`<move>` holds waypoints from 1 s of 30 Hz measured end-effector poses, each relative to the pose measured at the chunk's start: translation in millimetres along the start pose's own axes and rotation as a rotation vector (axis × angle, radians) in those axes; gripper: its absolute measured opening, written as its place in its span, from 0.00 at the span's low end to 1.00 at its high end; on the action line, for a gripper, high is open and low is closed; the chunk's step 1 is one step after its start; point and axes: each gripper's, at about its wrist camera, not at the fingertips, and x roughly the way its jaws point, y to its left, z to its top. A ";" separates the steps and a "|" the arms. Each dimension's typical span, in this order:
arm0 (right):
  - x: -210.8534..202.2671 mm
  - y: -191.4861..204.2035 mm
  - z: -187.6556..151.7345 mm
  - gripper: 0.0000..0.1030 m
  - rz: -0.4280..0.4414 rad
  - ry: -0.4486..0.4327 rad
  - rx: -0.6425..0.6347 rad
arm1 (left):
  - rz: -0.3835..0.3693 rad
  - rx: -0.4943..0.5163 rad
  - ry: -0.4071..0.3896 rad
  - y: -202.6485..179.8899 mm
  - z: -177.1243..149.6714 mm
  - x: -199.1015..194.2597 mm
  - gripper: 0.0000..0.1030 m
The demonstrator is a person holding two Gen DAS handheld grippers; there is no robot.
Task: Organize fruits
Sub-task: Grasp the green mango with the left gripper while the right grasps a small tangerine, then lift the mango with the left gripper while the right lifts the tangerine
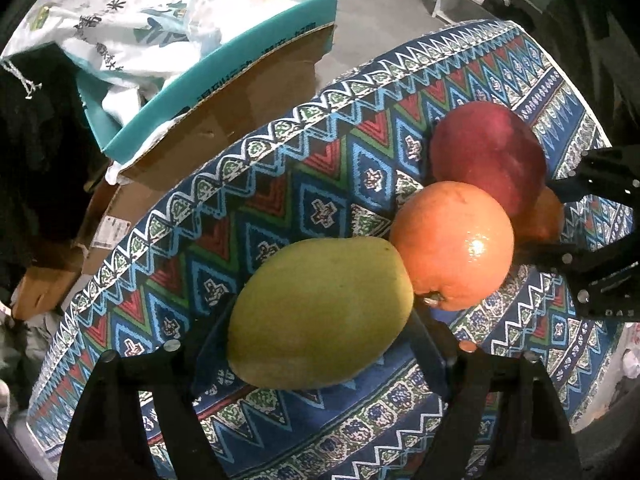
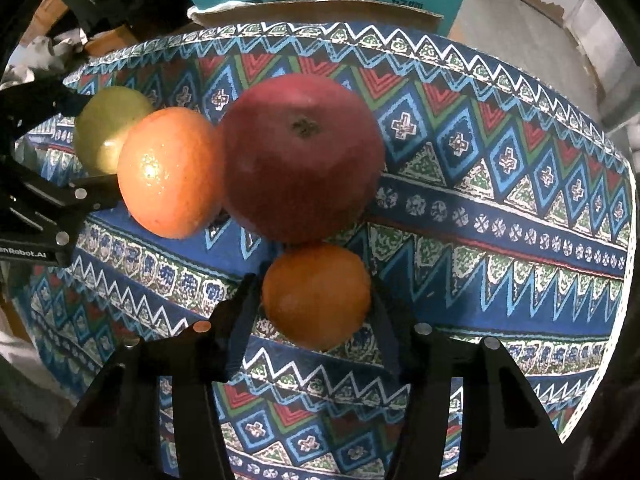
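My left claw (image 1: 320, 320) and right claw (image 2: 316, 304) look like matt black plastic, with small shiny metal screw heads. The bench is covered by a woven-looking patterned cloth (image 2: 500, 184), matt and slightly grainy. The large orange (image 1: 452, 246) has a glossy, wet-looking, dimpled peel; the small orange (image 2: 316, 294) is duller. The green mango (image 1: 320, 312) is smooth and matt. The red apple (image 2: 300, 156) has a smooth, soft sheen. Behind sits a teal cardboard box (image 1: 224, 76), glossy on the brown part.

left gripper (image 2: 86, 148), partly legible "nRobot.AI"
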 end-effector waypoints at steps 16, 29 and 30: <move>-28.8 -5.1 -14.2 0.46 0.003 -0.105 0.012 | 0.010 -0.019 -0.050 -5.4 -30.6 -21.9 0.79; -89.6 3.6 -19.7 0.46 0.012 -0.226 0.028 | -0.024 -0.081 -0.181 1.0 -56.4 -92.4 0.79; -94.0 7.8 -21.8 0.46 0.012 -0.234 0.025 | -0.025 -0.083 -0.191 1.0 -58.0 -96.7 0.79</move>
